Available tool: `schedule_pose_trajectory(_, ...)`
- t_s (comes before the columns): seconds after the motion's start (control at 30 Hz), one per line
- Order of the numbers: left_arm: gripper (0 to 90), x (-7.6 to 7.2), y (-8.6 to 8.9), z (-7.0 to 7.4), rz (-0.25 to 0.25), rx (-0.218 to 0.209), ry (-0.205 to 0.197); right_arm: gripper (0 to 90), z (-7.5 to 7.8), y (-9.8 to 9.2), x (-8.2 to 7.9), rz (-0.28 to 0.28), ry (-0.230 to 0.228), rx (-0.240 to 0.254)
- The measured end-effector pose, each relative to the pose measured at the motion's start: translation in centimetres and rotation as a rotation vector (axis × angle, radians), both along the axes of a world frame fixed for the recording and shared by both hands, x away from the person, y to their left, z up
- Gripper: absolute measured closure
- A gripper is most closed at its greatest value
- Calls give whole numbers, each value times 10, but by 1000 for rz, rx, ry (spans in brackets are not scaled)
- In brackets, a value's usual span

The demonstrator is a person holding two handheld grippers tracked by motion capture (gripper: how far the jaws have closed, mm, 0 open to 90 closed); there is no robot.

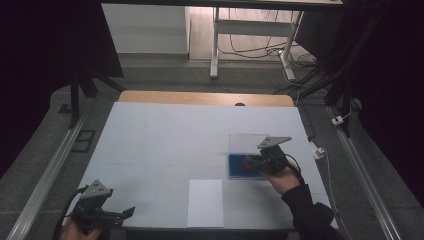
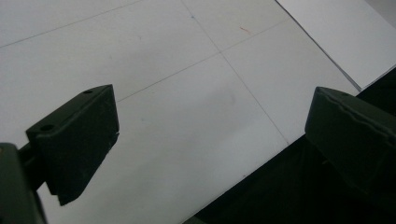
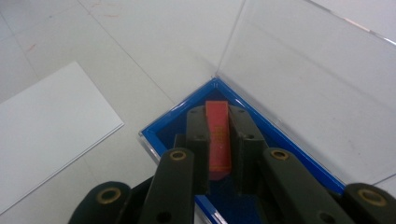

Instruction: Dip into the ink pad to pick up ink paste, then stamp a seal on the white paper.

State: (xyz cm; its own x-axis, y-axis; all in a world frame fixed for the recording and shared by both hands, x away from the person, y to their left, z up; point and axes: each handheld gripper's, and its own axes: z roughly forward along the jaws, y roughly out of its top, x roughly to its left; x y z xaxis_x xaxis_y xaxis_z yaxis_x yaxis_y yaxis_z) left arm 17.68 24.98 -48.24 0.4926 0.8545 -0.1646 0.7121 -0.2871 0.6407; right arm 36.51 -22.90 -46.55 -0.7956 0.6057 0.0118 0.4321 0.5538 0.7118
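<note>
Right gripper (image 3: 218, 140): clamped on small red rectangular block (image 3: 218, 135), over blue-lined clear plastic case (image 3: 161, 128). Left gripper (image 2: 210, 135): jaws spread, holding nothing, above white worktop (image 2: 187, 116).

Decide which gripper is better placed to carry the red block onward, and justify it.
Right. The right gripper is already shut on the red block over the blue box; the left gripper waits open at the table's near edge.

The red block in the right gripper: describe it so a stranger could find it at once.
On the white table, go to the right side, where a blue tray with a clear lid raised lies. Over it, the right gripper is shut on the red block, a slim bar and the sole red thing there.
</note>
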Motion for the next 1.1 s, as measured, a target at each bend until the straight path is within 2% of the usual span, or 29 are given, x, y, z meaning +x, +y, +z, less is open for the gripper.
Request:
schedule_pose_trajectory(0.43, 32, 0, 0, 0, 1, -2, 0, 802, 7, 1, -9, 30, -12, 24)
schedule_pose_trajectory(1.1, 33, 0, 0, 0, 1, -1, 1, 801, 12, 13, -22, 92, -12, 53)
